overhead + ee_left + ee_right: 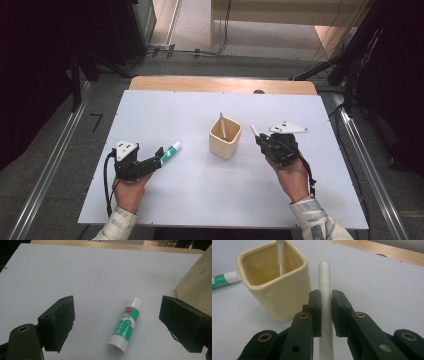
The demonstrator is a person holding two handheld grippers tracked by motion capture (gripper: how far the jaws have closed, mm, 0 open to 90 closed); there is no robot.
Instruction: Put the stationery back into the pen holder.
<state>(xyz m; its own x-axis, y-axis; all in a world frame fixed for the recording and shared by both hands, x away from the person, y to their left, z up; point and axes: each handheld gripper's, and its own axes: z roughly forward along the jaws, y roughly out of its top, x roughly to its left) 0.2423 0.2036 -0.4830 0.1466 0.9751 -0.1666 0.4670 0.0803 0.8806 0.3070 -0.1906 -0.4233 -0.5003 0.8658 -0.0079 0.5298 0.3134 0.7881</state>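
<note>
A cream square cup point(225, 137) point(277, 282) stands mid-table with a grey-white pen point(222, 125) point(280, 255) leaning inside it. My right gripper point(261, 141) point(326, 312) is shut on a white pen point(325, 302) point(254, 130), just right of the cup, with the pen's tip pointing up and away. A green and white glue stick point(171, 150) point(127, 325) lies flat on the table left of the cup. My left gripper point(159, 154) point(120, 325) is open, its jaws on either side of the glue stick without touching it.
The white tabletop point(200, 200) has a wooden strip point(220, 84) along its far edge. Grey floor and metal rails point(55, 160) flank the table. The cup's wall point(197, 282) stands close to the left gripper's right jaw.
</note>
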